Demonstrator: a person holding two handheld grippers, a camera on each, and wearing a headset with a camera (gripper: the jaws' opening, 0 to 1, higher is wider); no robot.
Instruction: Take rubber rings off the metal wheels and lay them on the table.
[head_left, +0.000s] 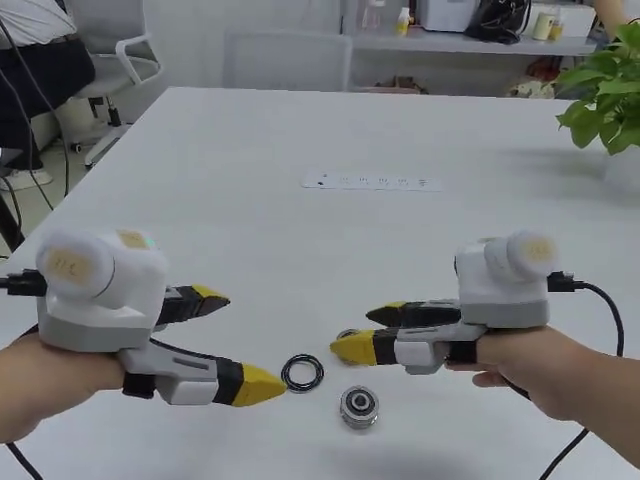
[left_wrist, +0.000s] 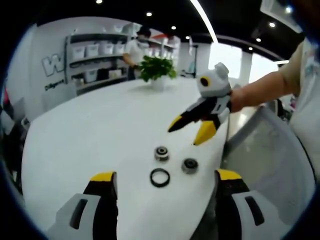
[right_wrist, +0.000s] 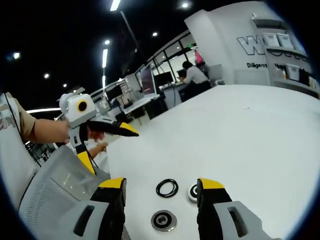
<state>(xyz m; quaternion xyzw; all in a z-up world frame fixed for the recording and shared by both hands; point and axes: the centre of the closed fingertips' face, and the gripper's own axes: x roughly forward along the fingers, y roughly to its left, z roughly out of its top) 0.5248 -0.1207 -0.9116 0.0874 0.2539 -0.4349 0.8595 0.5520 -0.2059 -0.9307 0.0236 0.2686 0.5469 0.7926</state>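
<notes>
A thin black rubber ring (head_left: 287, 373) is lying flat and loose on the white table (head_left: 300, 240) near its front edge, probably laid there as the task asks. One small round metal wheel (head_left: 358, 405) is sitting just beside it and a second metal wheel (left_wrist: 161, 153) is sitting near, though whether either is wearing a ring is too small to tell. The left gripper (head_left: 240, 340) and right gripper (head_left: 358, 332) are hovering low on either side and pointing inward at each other, both with yellow-tipped jaws parted and gripping nothing, likely readying for the next wheel.
</notes>
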